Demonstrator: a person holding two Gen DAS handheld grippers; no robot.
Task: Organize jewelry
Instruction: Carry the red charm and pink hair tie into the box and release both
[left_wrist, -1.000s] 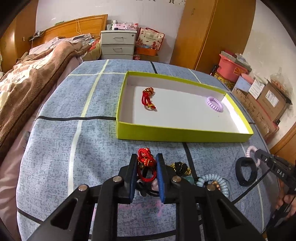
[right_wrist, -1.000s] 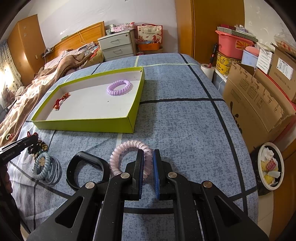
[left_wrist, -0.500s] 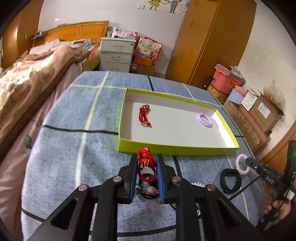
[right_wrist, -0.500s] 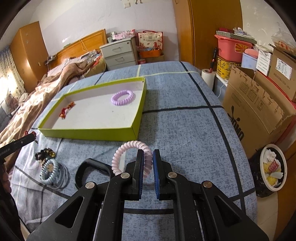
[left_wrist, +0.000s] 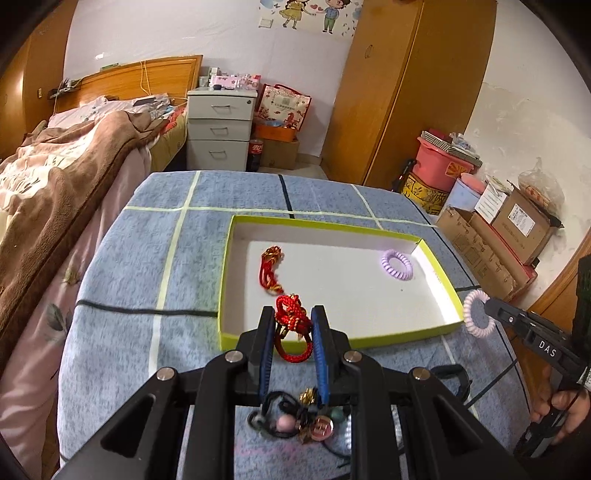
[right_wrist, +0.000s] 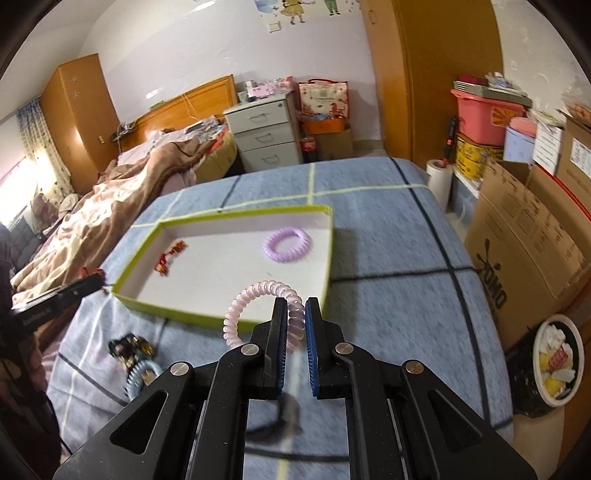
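- Both tongs have risen off the bedspread toward the green tray (left_wrist: 441, 275), so two more pieces are likely about to be dropped in.
- The left gripper (left_wrist: 293, 323), jaws narrowed, pinches a red cord bracelet (left_wrist: 291, 321) just short of the tray's near wall.
- The right gripper (right_wrist: 295, 314), nearly closed, clamps a pink coil tie (right_wrist: 258, 295) before the tray's near corner.
- Ahead, in the tray: one red bracelet (left_wrist: 270, 271), one purple coil tie (left_wrist: 396, 264).
- Below the tongs, a tangled pile (left_wrist: 299, 417) remains; its count I cannot tell.
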